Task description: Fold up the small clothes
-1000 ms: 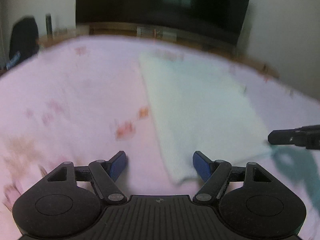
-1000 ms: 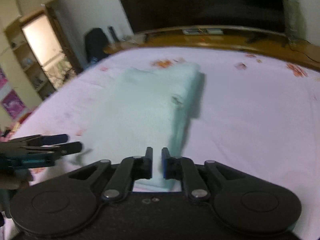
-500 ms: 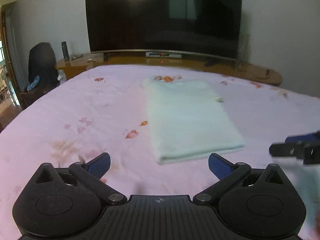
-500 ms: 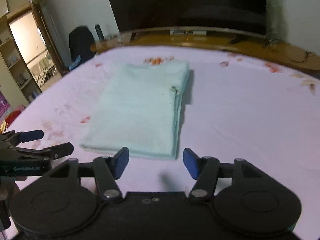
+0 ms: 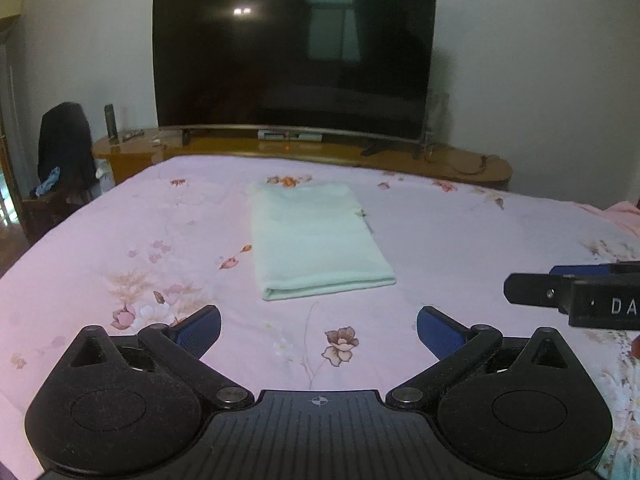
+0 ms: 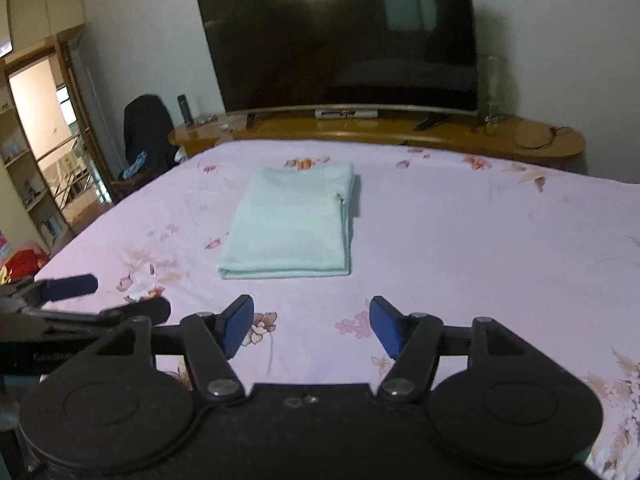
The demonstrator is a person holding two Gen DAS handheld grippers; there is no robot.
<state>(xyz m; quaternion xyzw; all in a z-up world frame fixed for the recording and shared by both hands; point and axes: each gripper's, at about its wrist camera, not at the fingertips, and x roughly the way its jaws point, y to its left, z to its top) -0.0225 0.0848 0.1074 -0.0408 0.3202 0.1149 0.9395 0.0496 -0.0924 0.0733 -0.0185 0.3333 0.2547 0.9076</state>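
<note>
Pink floral bedsheet (image 5: 460, 232) fills both views. Left gripper (image 5: 319, 330) hangs above it w/ jaws spread wide, nothing between them. Right gripper (image 6: 311, 326) also over the sheet, jaws apart and opening, empty. Ahead of both, well apart from the pads, a pale mint folded garment (image 5: 316, 240) lies flat on the bed, folded edge nearest the grippers. Beyond: wooden TV stand (image 5: 460, 160) w/ big dark TV (image 5: 294, 54), black-draped chair (image 5: 66, 144) at left

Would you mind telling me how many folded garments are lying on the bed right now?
1. A pale green folded garment lies flat mid-bed on the pink floral sheet, ahead of both grippers. Nothing else folded shows; the camera bodies hide the near bed.
</note>
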